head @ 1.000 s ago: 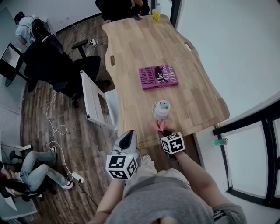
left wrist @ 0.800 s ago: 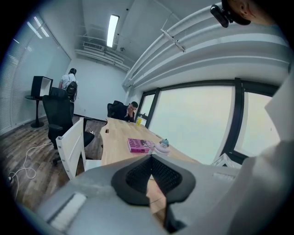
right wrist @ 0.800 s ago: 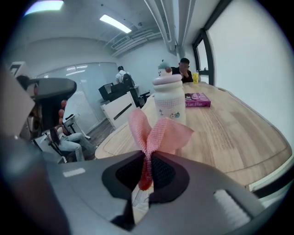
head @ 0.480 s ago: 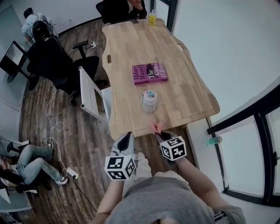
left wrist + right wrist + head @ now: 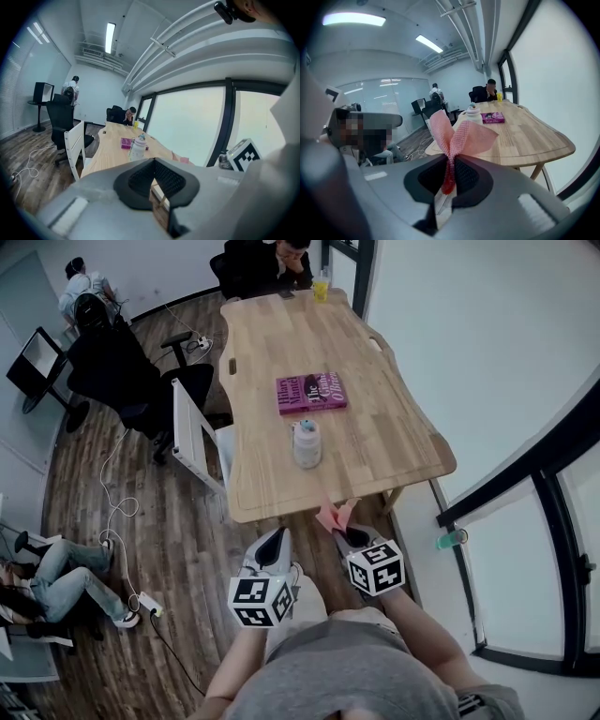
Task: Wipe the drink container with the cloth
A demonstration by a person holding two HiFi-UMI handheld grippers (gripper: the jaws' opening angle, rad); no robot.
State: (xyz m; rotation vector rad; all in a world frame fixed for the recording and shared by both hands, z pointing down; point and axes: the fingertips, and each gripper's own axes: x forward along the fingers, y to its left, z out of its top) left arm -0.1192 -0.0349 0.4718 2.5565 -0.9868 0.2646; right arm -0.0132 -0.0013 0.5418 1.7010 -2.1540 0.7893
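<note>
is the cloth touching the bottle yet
Apart. The head view shows the cloth, pinched in the right gripper, past the near edge of the table, with bare wood between it and the bottle.

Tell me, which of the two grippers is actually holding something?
The right gripper: its jaws are shut on a pink cloth that fans out above them. The left gripper has its jaws closed with nothing between them.
</note>
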